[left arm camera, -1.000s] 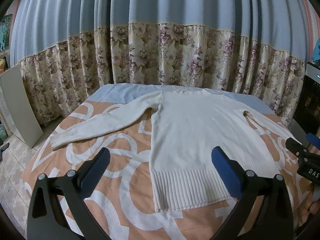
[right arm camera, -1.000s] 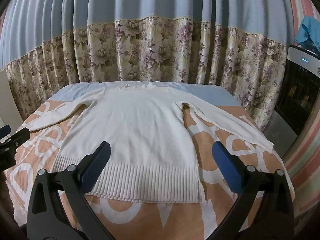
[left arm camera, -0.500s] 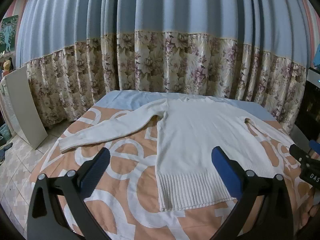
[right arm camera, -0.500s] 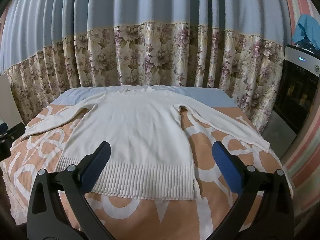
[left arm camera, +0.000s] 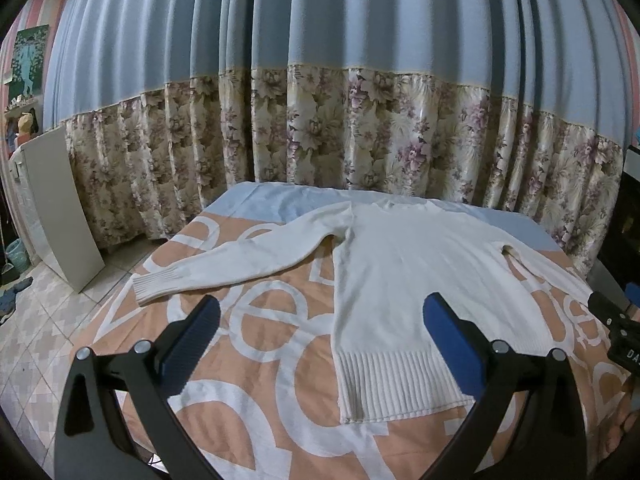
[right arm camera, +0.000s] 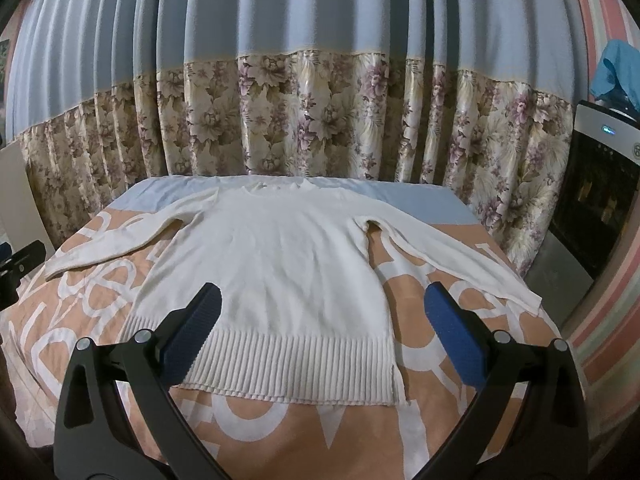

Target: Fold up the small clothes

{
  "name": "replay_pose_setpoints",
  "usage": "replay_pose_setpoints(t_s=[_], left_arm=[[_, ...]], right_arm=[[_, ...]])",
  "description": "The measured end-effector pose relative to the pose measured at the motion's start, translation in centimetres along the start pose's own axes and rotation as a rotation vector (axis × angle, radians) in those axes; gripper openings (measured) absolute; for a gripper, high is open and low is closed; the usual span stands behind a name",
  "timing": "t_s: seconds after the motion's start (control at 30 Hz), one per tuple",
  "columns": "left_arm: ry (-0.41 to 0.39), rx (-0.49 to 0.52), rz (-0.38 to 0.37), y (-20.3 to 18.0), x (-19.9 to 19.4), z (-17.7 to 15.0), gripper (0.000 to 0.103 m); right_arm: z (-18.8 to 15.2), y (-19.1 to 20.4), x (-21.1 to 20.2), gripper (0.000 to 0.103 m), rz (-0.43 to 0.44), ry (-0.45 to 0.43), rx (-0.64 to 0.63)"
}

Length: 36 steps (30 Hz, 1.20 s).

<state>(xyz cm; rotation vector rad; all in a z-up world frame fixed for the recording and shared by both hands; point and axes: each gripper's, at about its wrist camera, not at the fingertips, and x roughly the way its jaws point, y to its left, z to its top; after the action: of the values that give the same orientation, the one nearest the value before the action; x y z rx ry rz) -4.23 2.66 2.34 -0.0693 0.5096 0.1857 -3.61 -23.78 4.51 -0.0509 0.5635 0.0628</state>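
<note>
A cream knitted sweater [left arm camera: 404, 280] [right arm camera: 276, 276] lies flat on the bed, ribbed hem towards me, neck at the far end, both sleeves spread out sideways. My left gripper [left arm camera: 320, 340] hovers open above the bed, near the hem's left corner, holding nothing. Over the hem's middle, my right gripper [right arm camera: 320, 336] is open and holds nothing. The left sleeve cuff [left arm camera: 156, 284] rests near the bed's left edge. The right sleeve cuff [right arm camera: 524, 300] reaches the right edge. The other gripper shows at the frame edge in each view [left arm camera: 616, 332] [right arm camera: 20, 260].
The bed cover [right arm camera: 280, 424] is orange with large white letters and a blue strip at the far end. A blue and floral curtain [right arm camera: 320, 120] hangs behind. A white board [left arm camera: 56, 208] leans at the left over tiled floor. A dark appliance [right arm camera: 596, 200] stands at the right.
Both views have pulled back and tilted up a little, so the sweater sits lower and smaller in frame. The sweater has not moved. Both grippers stay open.
</note>
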Motion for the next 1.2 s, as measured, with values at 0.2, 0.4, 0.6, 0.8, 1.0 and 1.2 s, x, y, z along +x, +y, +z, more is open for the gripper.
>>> replay_pose_setpoints(t_s=[0.2, 0.4, 0.6, 0.8, 1.0, 1.2], left_arm=[[0.013, -0.023, 0.013, -0.2, 0.9, 0.2, 0.101], [0.003, 0.033, 0.029, -1.9, 1.8, 0.3, 0.101], [-0.002, 0.042, -0.002, -2.6, 2.0, 0.2, 0.101], [0.004, 0.033, -0.008, -2.6, 2.2, 0.1, 0.101], [0.015, 0.028, -0.010, -2.3, 2.4, -0.2, 0.101], [0.019, 0.020, -0.010, -1.9, 2.3, -1.0, 0.101]], right_arm=[[0.2, -0.7, 1.0, 0.100, 0.000, 0.018, 0.009], [0.0, -1.9, 2.0, 0.100, -0.010, 0.027, 0.033], [-0.4, -2.4, 2.3, 0.100, -0.015, 0.039, 0.040], [-0.4, -2.4, 2.3, 0.100, -0.014, 0.040, 0.040], [-0.6, -2.2, 2.4, 0.100, -0.012, 0.043, 0.032], [-1.3, -1.3, 2.3, 0.100, -0.010, 0.046, 0.014]])
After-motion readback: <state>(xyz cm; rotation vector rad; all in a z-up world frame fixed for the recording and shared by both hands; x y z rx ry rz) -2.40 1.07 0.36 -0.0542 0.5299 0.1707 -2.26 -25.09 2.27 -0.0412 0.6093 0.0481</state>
